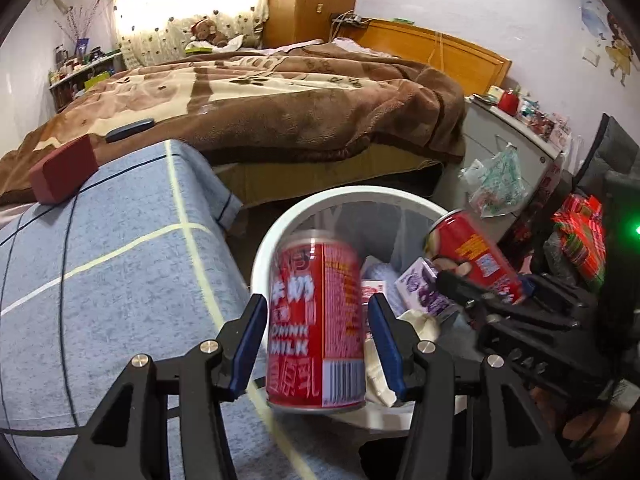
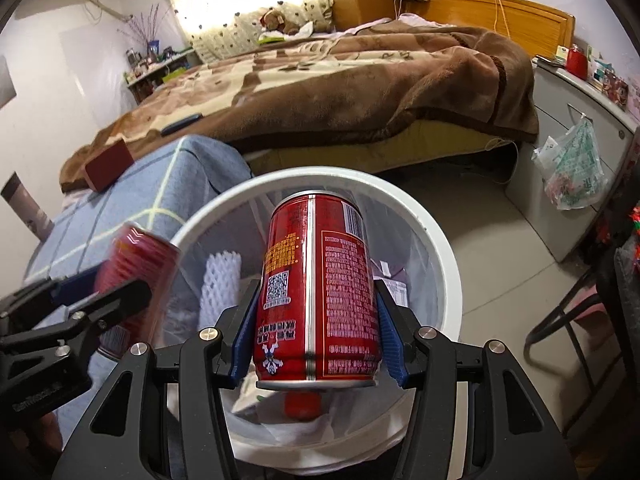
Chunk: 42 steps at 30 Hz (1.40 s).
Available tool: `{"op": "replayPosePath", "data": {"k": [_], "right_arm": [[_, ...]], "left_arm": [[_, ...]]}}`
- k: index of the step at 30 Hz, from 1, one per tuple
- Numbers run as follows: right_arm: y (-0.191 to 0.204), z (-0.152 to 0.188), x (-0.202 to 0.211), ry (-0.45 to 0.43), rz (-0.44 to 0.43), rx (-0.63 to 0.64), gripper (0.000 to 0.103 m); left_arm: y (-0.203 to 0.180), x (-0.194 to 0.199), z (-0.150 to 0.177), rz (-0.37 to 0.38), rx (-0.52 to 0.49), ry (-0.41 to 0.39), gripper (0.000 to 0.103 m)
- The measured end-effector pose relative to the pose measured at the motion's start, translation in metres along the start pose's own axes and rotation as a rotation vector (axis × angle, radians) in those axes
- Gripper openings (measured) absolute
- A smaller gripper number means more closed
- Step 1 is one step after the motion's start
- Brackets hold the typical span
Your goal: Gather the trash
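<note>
The left gripper (image 1: 318, 344) pinches a red milk can (image 1: 316, 320) upright between its blue pads, which press against the can's sides. The can hangs above the near-left rim of the white trash bin (image 1: 280, 232). The right gripper (image 2: 316, 334) clamps a second red can (image 2: 318, 288), also upright, its pads tight against both sides; this can hangs over the bin's open mouth, near the centre.

In the left wrist view the right gripper (image 1: 476, 292) and its can (image 1: 476, 256) appear tilted over the bin's right side. In the right wrist view the left gripper (image 2: 100, 300) and its can (image 2: 136, 280) sit blurred at the bin's left rim (image 2: 440, 240).

Inside the bin lie a white foam net (image 2: 220, 284), a purple carton (image 1: 424, 288) and pale wrappers.

Left of the bin stands a surface with a blue checked cover (image 1: 100, 260), bearing a dark red box (image 1: 64, 174). Beyond the bin is a bed with a brown blanket (image 1: 280, 112). Right of the bin, a plastic bag (image 1: 498, 180) hangs on a grey cabinet (image 1: 512, 136).
</note>
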State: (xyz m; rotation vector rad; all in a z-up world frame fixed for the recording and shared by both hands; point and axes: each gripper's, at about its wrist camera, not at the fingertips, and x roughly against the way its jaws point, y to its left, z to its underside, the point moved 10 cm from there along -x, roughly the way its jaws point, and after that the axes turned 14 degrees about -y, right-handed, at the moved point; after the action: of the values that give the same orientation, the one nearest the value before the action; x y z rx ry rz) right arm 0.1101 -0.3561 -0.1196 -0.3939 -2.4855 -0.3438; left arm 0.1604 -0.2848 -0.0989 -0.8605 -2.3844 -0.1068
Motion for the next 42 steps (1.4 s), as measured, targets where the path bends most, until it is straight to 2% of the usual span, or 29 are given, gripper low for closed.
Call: {"op": "replayPosePath", "data": {"k": [3, 11, 18, 33, 36, 39, 42], "right_arm": [[-0.004, -0.001, 0.004, -0.015, 0.014, 0.006, 0.061], [-0.01, -0.004, 0.014, -0.042, 0.018, -0.017, 0.062], [-0.002, -0.006, 0.033, -0.094, 0.007, -0.032, 0.062], [0.038, -0.002, 0.08, -0.269, -0.048, 0.045, 0.062], [0.046, 0.002, 0.085, -0.278, -0.071, 0.051, 0.062], [0.052, 0.006, 0.089, -0.289, -0.082, 0.055, 0.062], [0.056, 0.01, 0.091, -0.288, -0.096, 0.053, 0.062]], "left_arm": [[-0.002, 0.001, -0.002, -0.006, -0.005, -0.008, 0.063], [0.0, 0.01, -0.004, 0.003, 0.014, -0.026, 0.063], [0.002, 0.028, -0.001, -0.022, 0.01, -0.062, 0.063], [0.029, 0.102, 0.011, -0.185, 0.029, -0.208, 0.067], [0.038, 0.114, 0.019, -0.222, 0.054, -0.226, 0.068], [0.046, 0.123, 0.026, -0.284, 0.032, -0.235, 0.068], [0.049, 0.129, 0.033, -0.3, 0.032, -0.238, 0.068]]}}
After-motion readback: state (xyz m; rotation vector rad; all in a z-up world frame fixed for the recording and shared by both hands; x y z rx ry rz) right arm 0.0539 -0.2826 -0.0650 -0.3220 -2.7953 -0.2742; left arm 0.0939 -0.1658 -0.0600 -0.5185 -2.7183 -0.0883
